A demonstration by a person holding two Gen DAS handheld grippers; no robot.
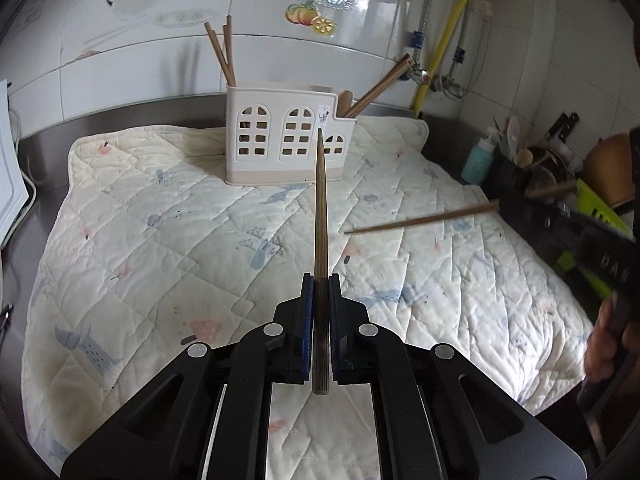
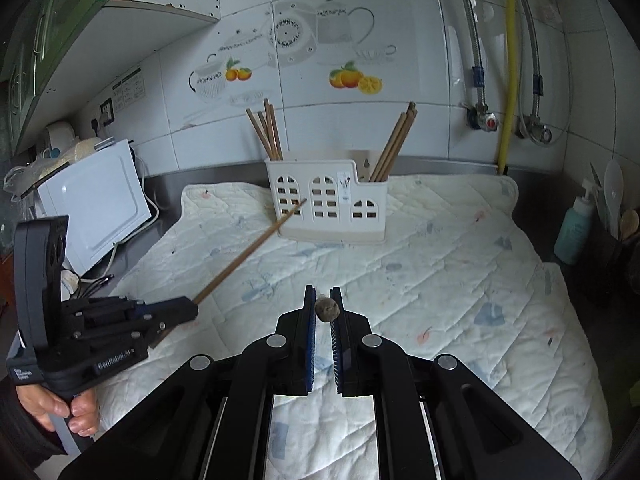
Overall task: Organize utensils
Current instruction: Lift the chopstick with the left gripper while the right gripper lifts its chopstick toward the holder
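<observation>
A white utensil holder (image 1: 285, 138) with window cut-outs stands at the back of the quilted mat (image 1: 160, 240); it also shows in the right wrist view (image 2: 326, 204). Wooden chopsticks stick out of its left end (image 2: 266, 132) and its right end (image 2: 394, 146). My left gripper (image 1: 320, 280) is shut on a wooden chopstick (image 1: 320, 200) that points at the holder. My right gripper (image 2: 323, 292) is shut on another chopstick (image 2: 327, 309), seen end-on; from the left wrist view this chopstick (image 1: 420, 220) points left over the mat.
A white microwave (image 2: 94, 200) stands left of the mat. At the right are a teal soap bottle (image 2: 574, 232), a dark utensil pot with spoons (image 2: 616, 240) and dishes (image 1: 556, 168). Pipes and a yellow hose (image 2: 508, 80) run down the tiled wall.
</observation>
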